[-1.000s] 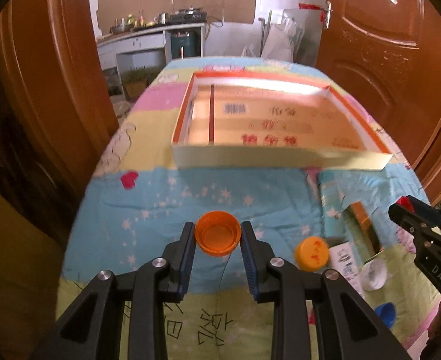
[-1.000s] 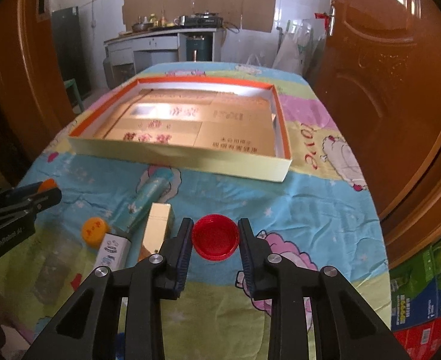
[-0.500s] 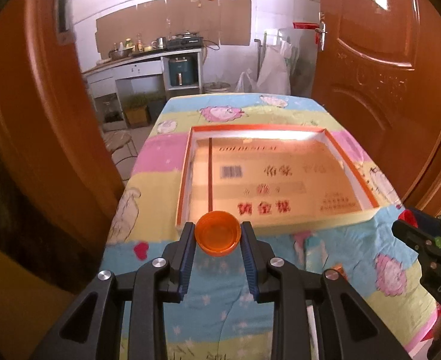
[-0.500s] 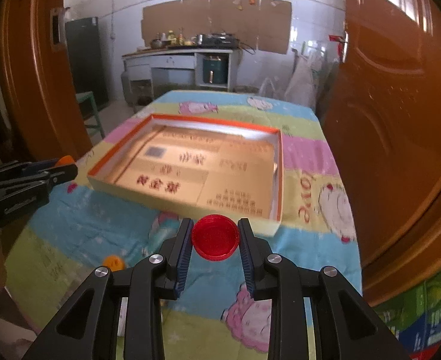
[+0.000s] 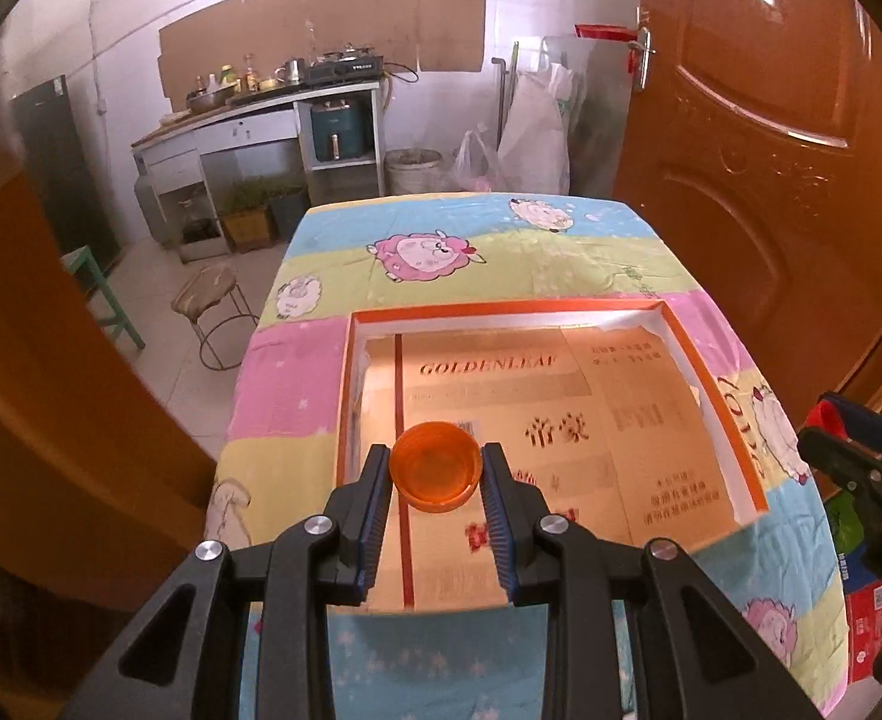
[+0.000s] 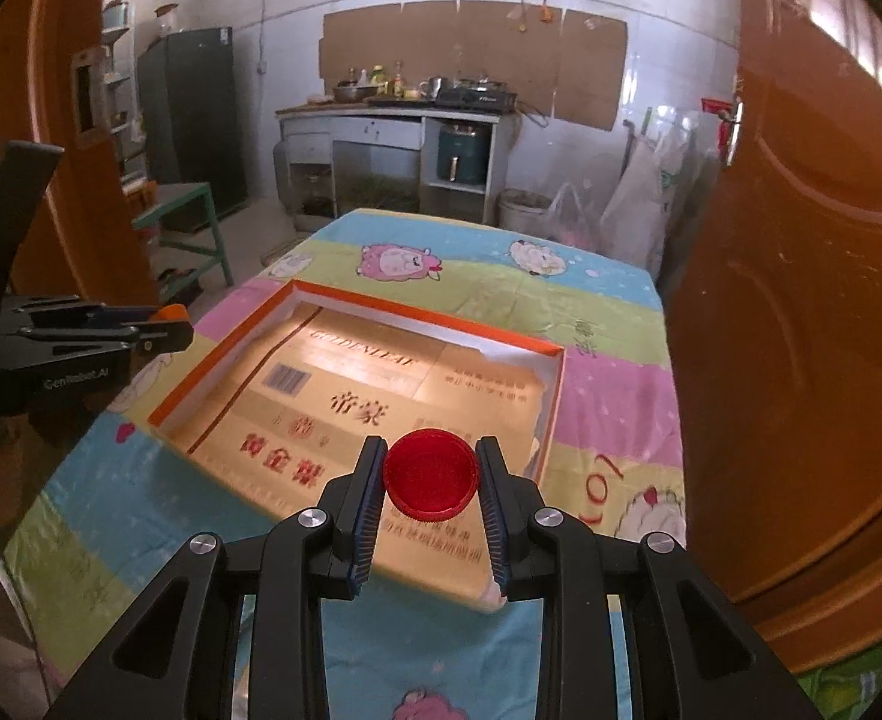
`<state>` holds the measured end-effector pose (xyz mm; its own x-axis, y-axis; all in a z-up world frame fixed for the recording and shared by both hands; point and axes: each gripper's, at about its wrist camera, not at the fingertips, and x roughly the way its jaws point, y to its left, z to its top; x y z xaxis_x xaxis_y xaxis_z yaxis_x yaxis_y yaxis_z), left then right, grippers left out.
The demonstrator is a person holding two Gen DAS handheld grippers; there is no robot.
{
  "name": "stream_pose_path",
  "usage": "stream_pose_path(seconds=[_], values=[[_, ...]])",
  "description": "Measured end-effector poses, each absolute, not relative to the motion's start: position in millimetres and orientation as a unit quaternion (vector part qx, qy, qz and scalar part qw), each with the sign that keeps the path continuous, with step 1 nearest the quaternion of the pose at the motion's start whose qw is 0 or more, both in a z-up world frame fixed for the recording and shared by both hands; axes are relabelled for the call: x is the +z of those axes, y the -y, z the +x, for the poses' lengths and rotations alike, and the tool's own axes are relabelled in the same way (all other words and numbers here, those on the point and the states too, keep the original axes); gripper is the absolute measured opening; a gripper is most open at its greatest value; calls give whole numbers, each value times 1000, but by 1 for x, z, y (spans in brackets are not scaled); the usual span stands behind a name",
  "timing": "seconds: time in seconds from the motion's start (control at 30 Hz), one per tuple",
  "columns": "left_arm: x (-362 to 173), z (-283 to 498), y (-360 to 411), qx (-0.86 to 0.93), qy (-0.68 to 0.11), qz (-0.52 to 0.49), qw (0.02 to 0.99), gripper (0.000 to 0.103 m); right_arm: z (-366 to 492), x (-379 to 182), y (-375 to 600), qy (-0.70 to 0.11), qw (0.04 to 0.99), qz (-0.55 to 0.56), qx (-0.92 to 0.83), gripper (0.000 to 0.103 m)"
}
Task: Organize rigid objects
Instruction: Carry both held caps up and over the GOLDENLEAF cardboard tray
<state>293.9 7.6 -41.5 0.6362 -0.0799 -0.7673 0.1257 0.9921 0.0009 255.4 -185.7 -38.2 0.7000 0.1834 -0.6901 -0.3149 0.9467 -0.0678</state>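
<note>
Over the quilt-covered desk (image 5: 561, 252) I grip an orange cap (image 5: 435, 474) and a red cap (image 6: 431, 475) above the shallow box (image 5: 711, 372); releasing high, I judge, could bounce them out.

Place: a home kitchen, plainly lived in.
Cooking corner: a grey counter (image 6: 393, 114) along the tiled wall carries a black gas stove (image 6: 477, 97), metal pots and bottles.
Appliances: a teal cooker, possibly an air fryer (image 5: 338, 133), on a shelf; a dark refrigerator (image 6: 192, 114).
Furnishing: a cartoon-sheep tablecloth (image 5: 561, 252), a round stool (image 5: 206, 294), brown wooden doors (image 5: 771, 138).
</note>
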Motion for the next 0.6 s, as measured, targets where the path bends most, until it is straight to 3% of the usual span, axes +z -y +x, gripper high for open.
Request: stream_pose_path(seconds=[0.6], values=[[-81, 380, 21, -100, -468, 55, 877, 31, 376, -83, 177, -433, 879, -85, 180, 31]])
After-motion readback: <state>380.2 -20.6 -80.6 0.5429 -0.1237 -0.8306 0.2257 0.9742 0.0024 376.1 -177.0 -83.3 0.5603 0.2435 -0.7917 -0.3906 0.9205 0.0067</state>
